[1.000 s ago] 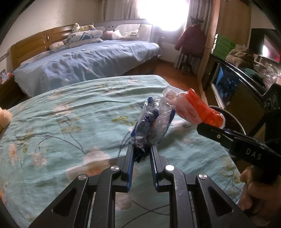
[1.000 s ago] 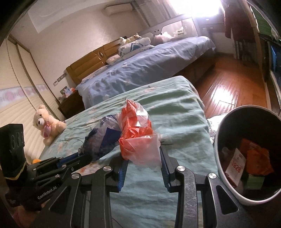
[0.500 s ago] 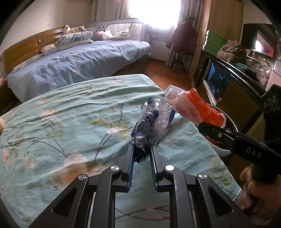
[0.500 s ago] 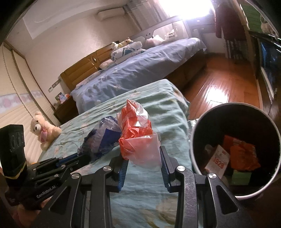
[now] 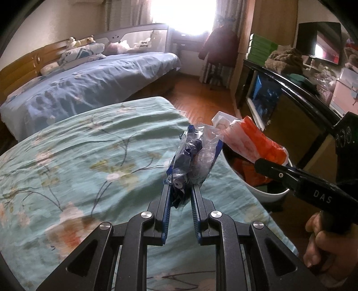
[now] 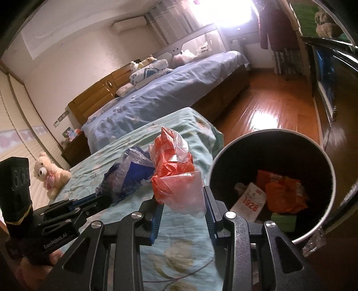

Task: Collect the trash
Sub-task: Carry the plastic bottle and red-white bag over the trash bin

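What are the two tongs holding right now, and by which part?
Left tongs pinch the blue wrapper by its lower end; right tongs clamp the orange bag at its bottom.

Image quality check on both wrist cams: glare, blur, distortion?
Left wrist: window blown out to white, floral bedspread smeared by motion, blue wrapper in the left gripper sharp. Right wrist: same window overexposed, glare patch on the wood floor, fisheye bends walls and trash bin rim; orange wrapper in the right gripper crisp.
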{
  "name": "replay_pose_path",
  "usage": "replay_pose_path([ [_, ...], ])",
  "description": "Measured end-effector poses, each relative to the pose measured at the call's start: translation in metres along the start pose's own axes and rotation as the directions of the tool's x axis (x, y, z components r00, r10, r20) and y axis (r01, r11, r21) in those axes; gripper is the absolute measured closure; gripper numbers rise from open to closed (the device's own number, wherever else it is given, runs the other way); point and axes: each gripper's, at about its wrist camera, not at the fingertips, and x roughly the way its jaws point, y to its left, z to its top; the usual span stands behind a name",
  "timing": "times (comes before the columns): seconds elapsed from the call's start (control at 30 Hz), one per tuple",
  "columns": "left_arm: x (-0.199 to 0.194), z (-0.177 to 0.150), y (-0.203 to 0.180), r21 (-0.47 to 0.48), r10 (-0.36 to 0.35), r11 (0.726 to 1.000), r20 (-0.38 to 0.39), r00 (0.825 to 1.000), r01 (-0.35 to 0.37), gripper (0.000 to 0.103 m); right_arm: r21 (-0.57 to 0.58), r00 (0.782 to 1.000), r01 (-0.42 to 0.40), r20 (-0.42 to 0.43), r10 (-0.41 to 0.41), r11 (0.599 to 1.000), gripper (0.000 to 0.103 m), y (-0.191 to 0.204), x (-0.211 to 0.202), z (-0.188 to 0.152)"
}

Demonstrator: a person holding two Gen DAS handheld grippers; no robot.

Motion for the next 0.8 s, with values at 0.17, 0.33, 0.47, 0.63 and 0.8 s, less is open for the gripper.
replay_pose_path([
  [0.17, 0.004, 0.003, -0.010, 0.014, -0.012, 1.000, -0.002, 1.000, 0.012, 0.087, 0.014, 1.000, 0.010, 0.006, -0.010, 1.000, 0.069, -0.008, -0.005, -0.001],
  [0.33, 0.007, 0.006, -0.016, 0.025, -0.022, 0.999, -0.003, 1.000, 0.022, 0.087, 0.024, 1.000, 0.018, 0.013, -0.019, 1.000, 0.069, -0.016, -0.011, -0.002],
  [0.47, 0.011, 0.009, -0.022, 0.036, -0.027, 0.999, -0.005, 1.000, 0.027, 0.087, 0.035, 0.999, 0.029, 0.017, -0.029, 0.999, 0.069, -0.022, -0.014, -0.002],
  [0.63, 0.016, 0.011, -0.027, 0.046, -0.032, 0.998, -0.009, 0.999, 0.033, 0.087, 0.046, 0.999, 0.044, 0.019, -0.045, 0.998, 0.069, -0.029, -0.019, -0.003],
  [0.8, 0.020, 0.013, -0.035, 0.055, -0.040, 0.998, -0.012, 0.999, 0.041, 0.087, 0.054, 0.998, 0.059, 0.023, -0.060, 0.997, 0.069, -0.036, -0.022, -0.003],
])
